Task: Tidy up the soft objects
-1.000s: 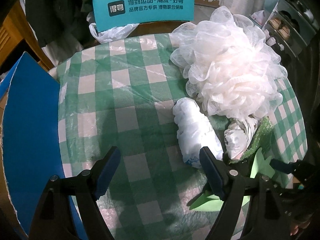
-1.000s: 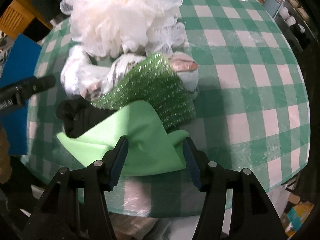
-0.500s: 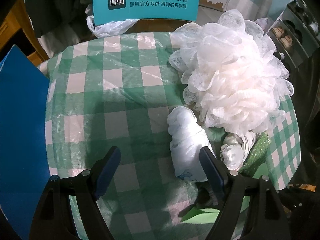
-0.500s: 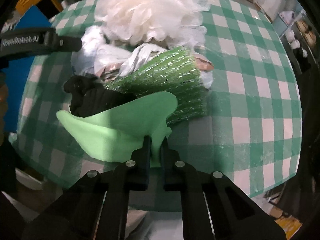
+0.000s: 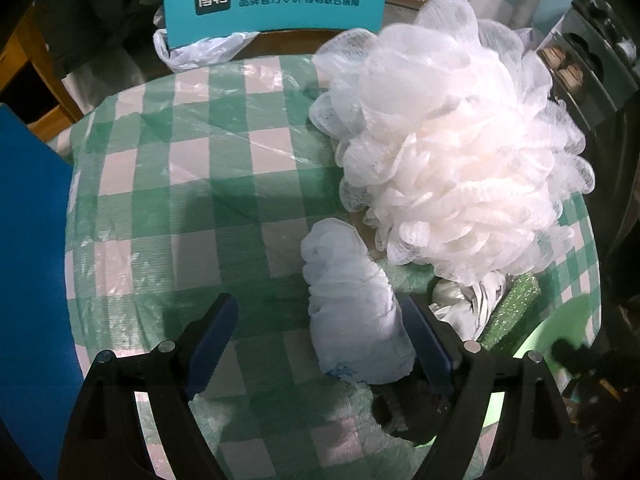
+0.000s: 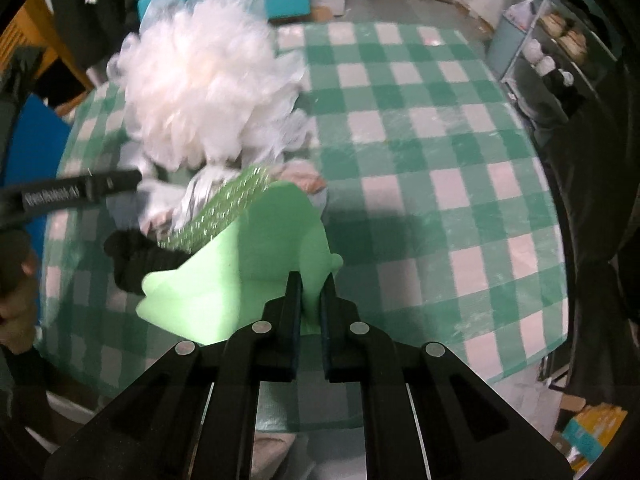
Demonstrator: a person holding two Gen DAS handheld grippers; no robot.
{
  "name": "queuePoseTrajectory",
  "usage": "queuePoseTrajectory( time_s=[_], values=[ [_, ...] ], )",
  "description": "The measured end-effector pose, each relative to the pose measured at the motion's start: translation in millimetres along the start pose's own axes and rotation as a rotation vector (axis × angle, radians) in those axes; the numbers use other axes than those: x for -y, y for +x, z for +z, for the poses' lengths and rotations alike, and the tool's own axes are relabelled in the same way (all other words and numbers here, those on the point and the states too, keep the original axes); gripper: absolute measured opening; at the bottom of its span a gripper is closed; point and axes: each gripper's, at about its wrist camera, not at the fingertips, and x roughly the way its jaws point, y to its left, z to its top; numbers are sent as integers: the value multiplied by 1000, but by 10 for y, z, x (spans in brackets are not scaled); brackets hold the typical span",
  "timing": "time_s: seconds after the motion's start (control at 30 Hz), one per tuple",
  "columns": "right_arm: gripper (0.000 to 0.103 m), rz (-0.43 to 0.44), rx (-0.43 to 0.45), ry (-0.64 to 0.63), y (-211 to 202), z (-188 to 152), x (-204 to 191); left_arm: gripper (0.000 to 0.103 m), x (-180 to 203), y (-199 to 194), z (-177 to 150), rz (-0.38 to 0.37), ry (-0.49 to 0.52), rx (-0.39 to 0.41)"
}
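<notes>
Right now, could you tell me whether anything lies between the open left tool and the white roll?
Nothing visible does. The left tool is open, and the white roll already lies between its fingers, against the right one; only bare tablecloth shows beside it.

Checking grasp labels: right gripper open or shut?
Shut. In the right wrist view the right gripper has its jaws nearly together, pinching a fold of the light green cloth.

black left gripper (image 5: 316,336); blue pads (image 5: 212,344); silver screws
</notes>
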Motion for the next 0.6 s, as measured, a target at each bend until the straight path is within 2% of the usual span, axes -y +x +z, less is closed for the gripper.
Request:
queuePoseTrajectory(
  time_s=[0.1,0.2,0.33,0.47,0.6],
  values=[
    [6,9,41,4,-69,74,39,85,29,43,-24,4,20,-4],
    [6,17,57,14,-38,147,4,75,44,55,-52,-19,33,-2],
    [6,24,72,18,-77,171,12,47,65,42,-75,-63,43,-5],
    [6,24,96,15,-166,163,-48,40,111,-37,-129,-35,84,17],
    [6,33,126,17,-251,200,-65,39,109,-133,-173,-13,103,36]
  ],
)
